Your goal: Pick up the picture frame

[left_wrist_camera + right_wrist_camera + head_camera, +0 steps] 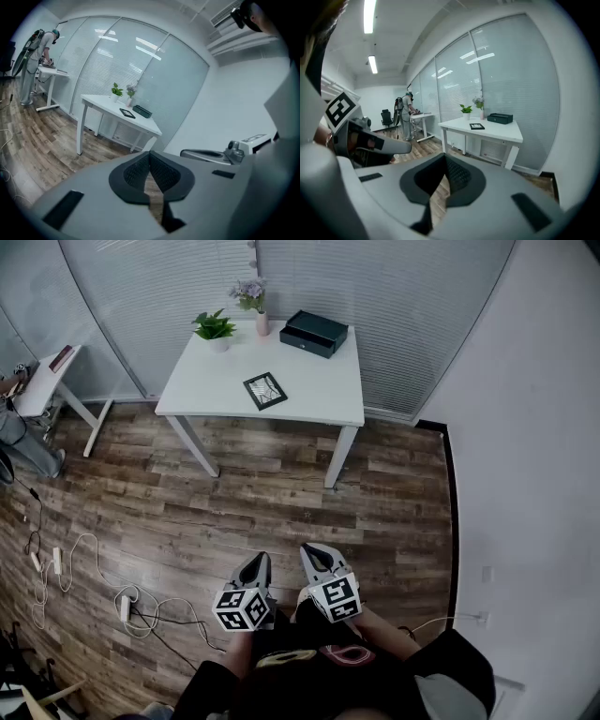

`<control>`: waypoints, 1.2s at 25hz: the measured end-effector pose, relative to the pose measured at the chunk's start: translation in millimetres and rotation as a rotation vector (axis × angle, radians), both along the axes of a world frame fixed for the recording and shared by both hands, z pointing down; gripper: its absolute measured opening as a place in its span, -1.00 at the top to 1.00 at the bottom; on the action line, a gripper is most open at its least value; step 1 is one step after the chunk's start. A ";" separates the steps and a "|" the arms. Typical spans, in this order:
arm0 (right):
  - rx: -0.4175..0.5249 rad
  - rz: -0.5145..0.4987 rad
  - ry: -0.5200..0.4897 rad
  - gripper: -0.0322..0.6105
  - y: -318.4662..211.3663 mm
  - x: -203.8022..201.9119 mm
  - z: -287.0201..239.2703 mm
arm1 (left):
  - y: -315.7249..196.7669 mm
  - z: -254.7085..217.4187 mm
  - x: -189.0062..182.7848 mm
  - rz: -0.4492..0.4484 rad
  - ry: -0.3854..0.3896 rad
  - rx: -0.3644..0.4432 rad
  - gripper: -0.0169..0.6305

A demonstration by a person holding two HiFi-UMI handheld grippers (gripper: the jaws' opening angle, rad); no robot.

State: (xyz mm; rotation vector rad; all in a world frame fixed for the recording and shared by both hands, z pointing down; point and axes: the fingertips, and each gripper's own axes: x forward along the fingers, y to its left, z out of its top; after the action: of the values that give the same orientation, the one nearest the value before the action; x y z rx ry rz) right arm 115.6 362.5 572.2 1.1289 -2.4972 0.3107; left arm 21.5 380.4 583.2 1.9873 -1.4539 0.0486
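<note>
A small black picture frame (265, 390) lies flat on a white table (225, 390) across the room; it also shows as the picture frame (127, 112) in the left gripper view and the picture frame (476, 126) in the right gripper view. Both grippers hang close to the person's body, far from the table. My left gripper (257, 567) is shut with nothing in it, its jaws meeting at the tip of the left gripper (150, 157). My right gripper (315, 555) is shut and empty too, seen as the right gripper (444, 159) in its own view.
On the table stand a potted plant (215, 328), a pink vase of flowers (252, 302) and a black box (316, 333). Wood floor stretches between me and the table. Cables (94, 592) lie on the floor at left. A second desk (47, 381) and a person (37, 61) are at far left.
</note>
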 end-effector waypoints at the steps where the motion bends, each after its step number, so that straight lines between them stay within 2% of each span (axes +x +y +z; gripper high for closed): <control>1: 0.012 -0.008 -0.002 0.88 2.2 -7.0 -4.9 | 0.6 -0.8 -6.3 0.000 -0.002 -0.001 0.90; 8: 0.057 -0.016 0.023 0.88 3.2 -36.5 -16.5 | -3.0 -10.0 -30.1 0.016 -0.054 0.028 0.90; 11: 0.073 -0.017 0.032 0.88 5.1 -49.8 -18.8 | -1.6 -10.3 -42.3 0.033 -0.047 0.034 0.90; 22: 0.039 0.086 -0.057 0.87 -2.7 -87.8 -15.2 | -12.9 -18.9 -72.1 0.161 -0.050 0.110 0.90; 30: 0.031 0.126 -0.071 0.87 -14.0 -107.5 -11.5 | -29.6 -17.2 -97.8 0.151 -0.069 0.112 0.90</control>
State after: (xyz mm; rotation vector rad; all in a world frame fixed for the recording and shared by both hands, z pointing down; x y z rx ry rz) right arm 8.1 348.4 560.8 1.3128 -2.5043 0.3539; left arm -76.3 350.8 566.0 2.2033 -1.3736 0.1046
